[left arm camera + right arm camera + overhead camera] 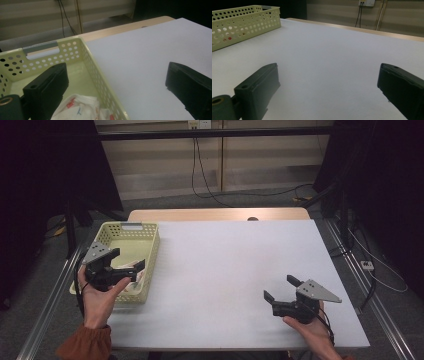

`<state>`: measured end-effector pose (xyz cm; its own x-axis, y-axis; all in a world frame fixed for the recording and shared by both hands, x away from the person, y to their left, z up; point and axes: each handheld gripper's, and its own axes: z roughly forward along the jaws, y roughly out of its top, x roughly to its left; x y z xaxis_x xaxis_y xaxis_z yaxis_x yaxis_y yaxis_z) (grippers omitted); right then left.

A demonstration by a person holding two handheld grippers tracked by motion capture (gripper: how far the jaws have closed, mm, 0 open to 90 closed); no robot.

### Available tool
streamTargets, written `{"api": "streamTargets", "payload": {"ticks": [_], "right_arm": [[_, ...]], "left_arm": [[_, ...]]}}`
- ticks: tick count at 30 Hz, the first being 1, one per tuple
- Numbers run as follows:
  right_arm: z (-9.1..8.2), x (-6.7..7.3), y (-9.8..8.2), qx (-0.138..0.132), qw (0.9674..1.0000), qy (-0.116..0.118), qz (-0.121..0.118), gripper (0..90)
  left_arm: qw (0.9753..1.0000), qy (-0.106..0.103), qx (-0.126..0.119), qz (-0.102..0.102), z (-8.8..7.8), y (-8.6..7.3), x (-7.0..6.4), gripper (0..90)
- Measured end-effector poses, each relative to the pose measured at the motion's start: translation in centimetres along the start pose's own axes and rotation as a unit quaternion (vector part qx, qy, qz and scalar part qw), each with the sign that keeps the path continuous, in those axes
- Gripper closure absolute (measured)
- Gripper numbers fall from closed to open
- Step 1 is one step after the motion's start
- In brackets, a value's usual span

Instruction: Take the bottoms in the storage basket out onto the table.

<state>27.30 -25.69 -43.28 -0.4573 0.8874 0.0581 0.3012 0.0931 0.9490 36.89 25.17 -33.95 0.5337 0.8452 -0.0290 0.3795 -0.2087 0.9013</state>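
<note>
From here I read everything off the basket [150, 251], the pale yellow perforated one at the left edge of the counter [235, 270].

My left hand-held gripper [131, 259] hangs over the basket's near right corner, jaws spread wide and holding nothing. In the left gripper view one jaw sits above the basket's inside and the other out past its right wall, over bare counter, so the wall [100, 77] runs between them. The cloth [80, 107] lies in the basket's near end, white with small red and blue marks, bunched up just below and beside the inner jaw. I cannot tell whether that jaw touches it. In the high view the cloth [131, 279] shows as a pale heap against the basket's near right wall, partly under the gripper. My left hand [100, 300] comes in from below the basket's near edge, an orange-brown sleeve [85, 342] behind it.

My right hand-held gripper [283, 287] is well apart from the basket, far to its right and nearer my side of the counter. Its jaws are also spread, with nothing between them. In the right gripper view the basket [244, 22] stands at upper left beyond an open stretch of white counter.
</note>
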Motion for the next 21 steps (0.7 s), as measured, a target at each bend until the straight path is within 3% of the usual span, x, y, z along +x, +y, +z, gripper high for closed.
{"api": "streamTargets", "payload": {"ticks": [4,10,11,16,21], "right_arm": [[0.0,0.0,0.0,0.001,1.0,0.001,0.001,3.7],[0.0,0.0,0.0,0.001,1.0,0.002,0.002,3.7],[0.0,0.0,0.0,0.0,1.0,0.002,0.004,3.7],[0.0,0.0,0.0,0.001,1.0,0.003,0.002,3.7],[0.0,0.0,0.0,0.002,1.0,0.004,0.002,3.7]], "left_arm": [[1.0,0.0,0.003,-0.002,0.2,0.3,0.4,4.8],[0.9995,0.008,0.026,0.013,1.2,0.8,1.0,5.0],[0.9994,0.018,0.028,0.007,1.5,0.8,1.2,4.7],[0.9986,0.029,0.044,-0.006,2.4,1.2,2.1,4.5],[0.9977,0.032,0.06,-0.004,3.3,1.4,2.7,4.6]]}}
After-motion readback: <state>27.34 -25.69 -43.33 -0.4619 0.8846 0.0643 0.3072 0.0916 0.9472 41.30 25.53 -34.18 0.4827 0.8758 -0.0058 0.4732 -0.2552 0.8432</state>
